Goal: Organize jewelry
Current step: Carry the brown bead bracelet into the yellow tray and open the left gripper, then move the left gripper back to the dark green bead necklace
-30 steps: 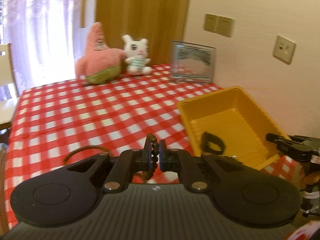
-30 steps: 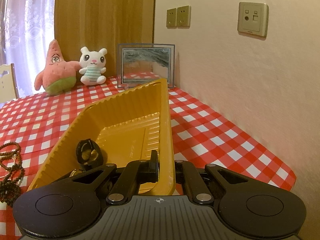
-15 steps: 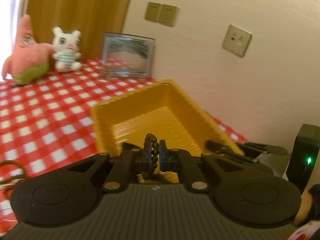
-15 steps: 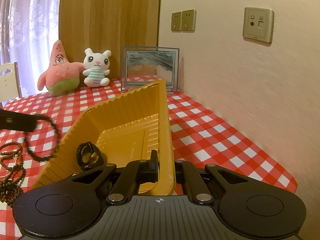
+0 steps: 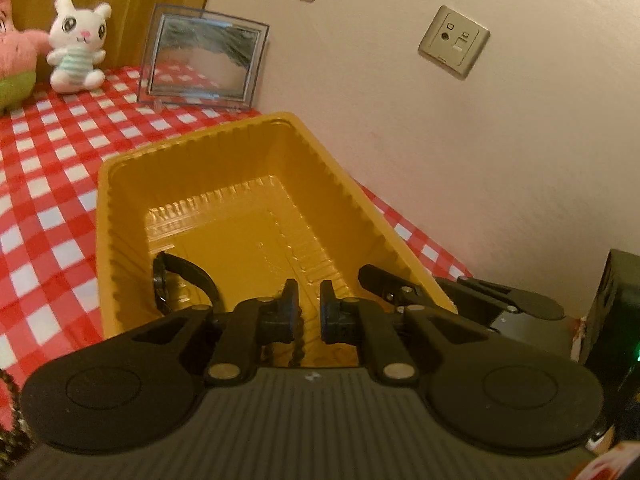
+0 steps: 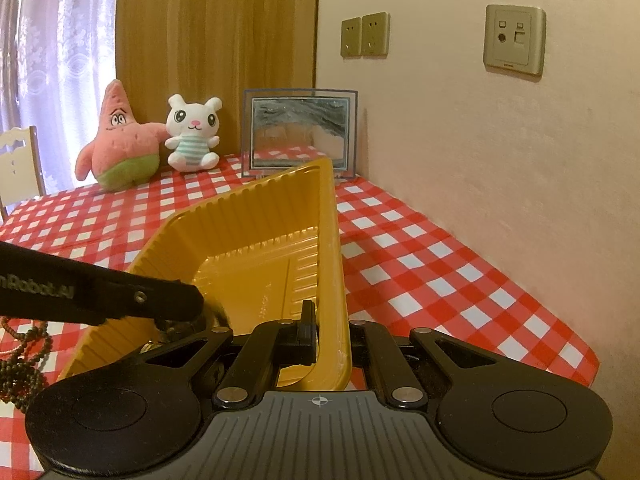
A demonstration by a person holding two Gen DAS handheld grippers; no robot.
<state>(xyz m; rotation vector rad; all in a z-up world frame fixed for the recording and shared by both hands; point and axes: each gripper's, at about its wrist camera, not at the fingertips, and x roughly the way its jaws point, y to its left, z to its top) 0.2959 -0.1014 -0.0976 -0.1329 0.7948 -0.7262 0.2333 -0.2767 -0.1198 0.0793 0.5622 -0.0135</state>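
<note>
A yellow plastic tray (image 5: pixel 120 216) stands on the red checked tablecloth, with a black wristwatch (image 5: pixel 176 276) lying in its near left corner. My left gripper (image 5: pixel 306 312) hangs over the tray's near end, jaws slightly apart; a dark bead bracelet (image 5: pixel 297 346) drops just below the fingers. My right gripper (image 6: pixel 332 332) is shut on the tray's right wall (image 6: pixel 334 248) near its front corner. The left gripper's finger (image 6: pixel 120 300) reaches into the tray in the right wrist view.
Loose bead necklaces (image 6: pixel 24 352) lie on the cloth left of the tray. A pink star plush (image 6: pixel 120 144), a white bunny plush (image 6: pixel 192 136) and a picture frame (image 6: pixel 300 132) stand at the back. The wall (image 6: pixel 500 160) runs along the right.
My left gripper has moved right over the tray and opened a little, and the bead bracelet has slipped down out of its fingers. My right gripper still holds the tray wall.
</note>
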